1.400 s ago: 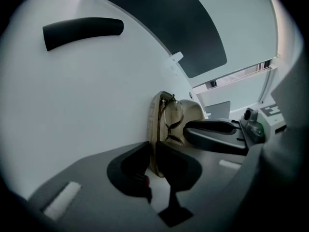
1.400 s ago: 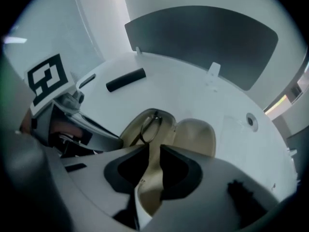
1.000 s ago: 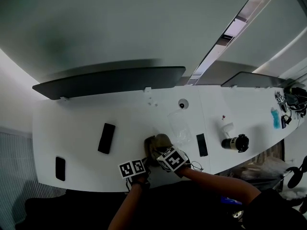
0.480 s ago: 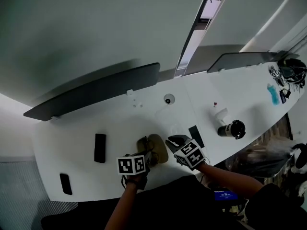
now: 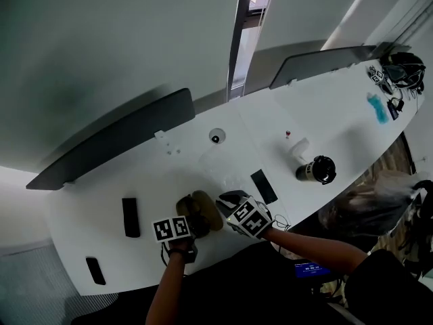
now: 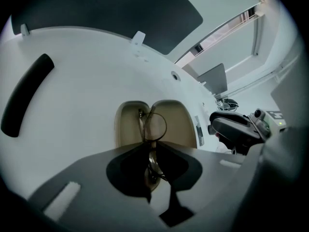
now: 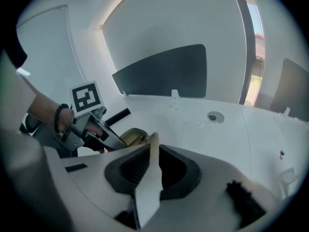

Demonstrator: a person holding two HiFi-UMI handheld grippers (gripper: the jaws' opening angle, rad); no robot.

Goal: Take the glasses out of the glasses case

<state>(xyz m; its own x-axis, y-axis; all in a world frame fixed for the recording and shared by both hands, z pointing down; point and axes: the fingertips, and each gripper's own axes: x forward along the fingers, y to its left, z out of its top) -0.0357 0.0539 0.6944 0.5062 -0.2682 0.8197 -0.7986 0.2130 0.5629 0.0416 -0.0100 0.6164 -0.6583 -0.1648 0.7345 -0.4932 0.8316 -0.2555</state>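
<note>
Down at the near edge of the white table (image 5: 162, 181), both tools are busy round the glasses case (image 6: 178, 124). It lies wide open, both tan halves facing up, just in front of the person.

Left tool (image 6: 151, 151) first: it points steeply down at the case and its jaws are closing, narrow now, pressing on the glasses (image 6: 153, 127). The thin dark frame runs up out of the slit between the pads, and one round lens stands on edge over the middle of the case, right above the hinge line. I can't tell whether the frame's far end touches the lining.

Over to the right tool (image 7: 153, 146), just beside the case on the person's right and clear of it. Its jaws are narrow too, pinched on a pale strip (image 7: 147, 187), flat and thin, that sticks up between the ribbed pads. What the strip is I can't make out.

Round about on the table, a black bar (image 5: 128, 217) lies off to the left, well apart from the case. A small dark slab (image 5: 262, 186) sits just beyond the right tool, and a black cylinder (image 5: 314, 170) lies on its side further right. A round grommet (image 5: 215, 138) is set in the tabletop near the dark partition (image 5: 115, 141).
</note>
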